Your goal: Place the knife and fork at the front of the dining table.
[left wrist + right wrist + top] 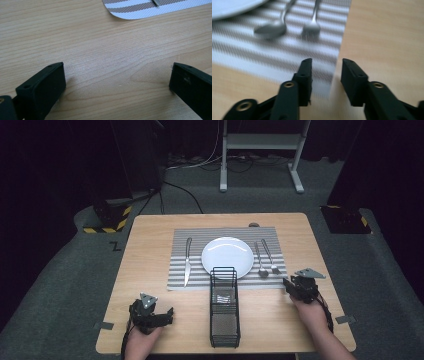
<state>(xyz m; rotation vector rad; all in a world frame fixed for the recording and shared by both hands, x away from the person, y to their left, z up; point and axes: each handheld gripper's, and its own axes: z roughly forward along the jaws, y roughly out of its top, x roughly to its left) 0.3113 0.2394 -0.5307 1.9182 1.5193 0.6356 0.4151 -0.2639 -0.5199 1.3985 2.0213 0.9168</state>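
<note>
Cutlery lies set out on a striped placemat in the middle of the wooden table: a knife on the left, a white plate in the centre with nothing on it, and a spoon and fork side by side on the right. A black wire basket stands on the near half of the table, its far end touching the near rim of the plate; from where I look, nothing lies in it.

Near the right corner of the mat, the right gripper points at the spoon and fork. Its jaws stand a little apart with nothing between them, above the mat's edge and short of the cutlery. At the near left of the table, well apart from the knife, the left gripper is held low over bare wood, its jaws spread wide and holding nothing.
</note>
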